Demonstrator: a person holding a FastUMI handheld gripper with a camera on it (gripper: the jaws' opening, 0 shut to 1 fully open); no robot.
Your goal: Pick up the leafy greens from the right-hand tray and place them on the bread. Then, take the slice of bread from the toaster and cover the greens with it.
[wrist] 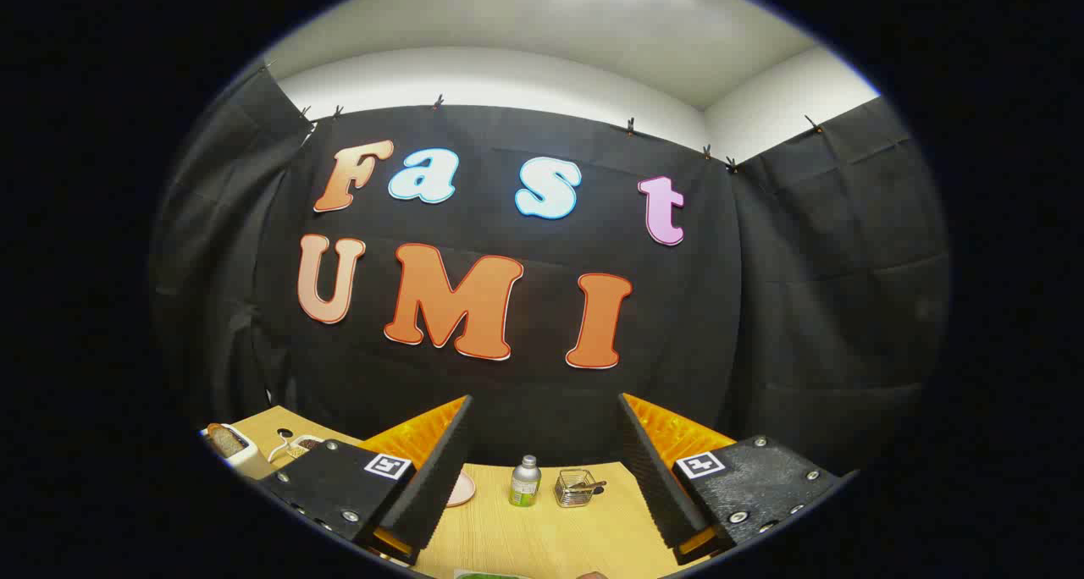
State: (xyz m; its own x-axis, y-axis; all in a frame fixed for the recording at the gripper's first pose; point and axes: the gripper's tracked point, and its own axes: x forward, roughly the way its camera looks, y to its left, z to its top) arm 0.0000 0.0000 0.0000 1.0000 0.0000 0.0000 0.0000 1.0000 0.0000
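Observation:
My gripper (544,443) is held high above the wooden table (542,537), with its fingers wide apart and nothing between them. A white toaster (230,448) with a brown slice of bread (223,439) standing in its slot sits beyond the left finger at the table's far left. A sliver of leafy greens (487,575) on a pale tray shows just below, between the fingers. Part of a pinkish plate (462,488) peeks out from behind the left finger. The rest of the tray is hidden.
Beyond the fingers stand a small metal bottle with a green label (525,482) and a small wire basket (576,488) near the table's back edge. A white cable (284,445) lies beside the toaster. The black cloth wall closes the booth behind the table.

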